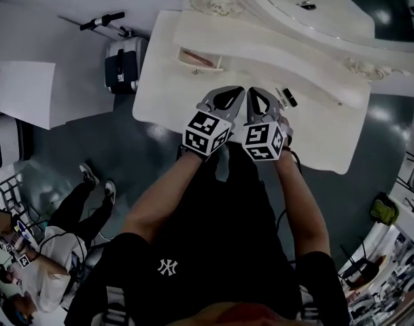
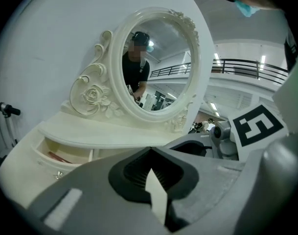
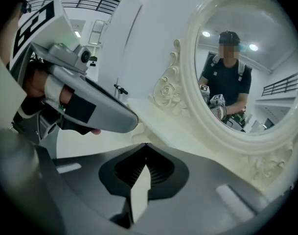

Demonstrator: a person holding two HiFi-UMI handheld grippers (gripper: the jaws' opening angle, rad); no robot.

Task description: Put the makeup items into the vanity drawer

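The white vanity (image 1: 169, 90) has carved scrollwork and a curved top. Its shallow drawer (image 1: 217, 64) stands pulled open at about eleven o'clock from the two tools in the head view. Inside the drawer lies a slim reddish item (image 1: 196, 58), long and narrow, resting flat across the drawer's floor; its exact kind is too small to tell. A small black item (image 1: 289, 100), short and tube-like, lies on the tabletop at about one o'clock from the right tool, just beside it and outside the drawer.

The left gripper (image 2: 149, 150) has its jaws brought together at the tips, with nothing between them. The right gripper (image 3: 146, 145) is likewise closed, tip against tip and empty. Both are held side by side over the table's front edge, at six o'clock from the oval mirror (image 2: 156, 62). The mirror's ornate cream frame carries a rose and leaf curls, and its glass reflects the person (image 3: 227, 80) in a dark shirt.
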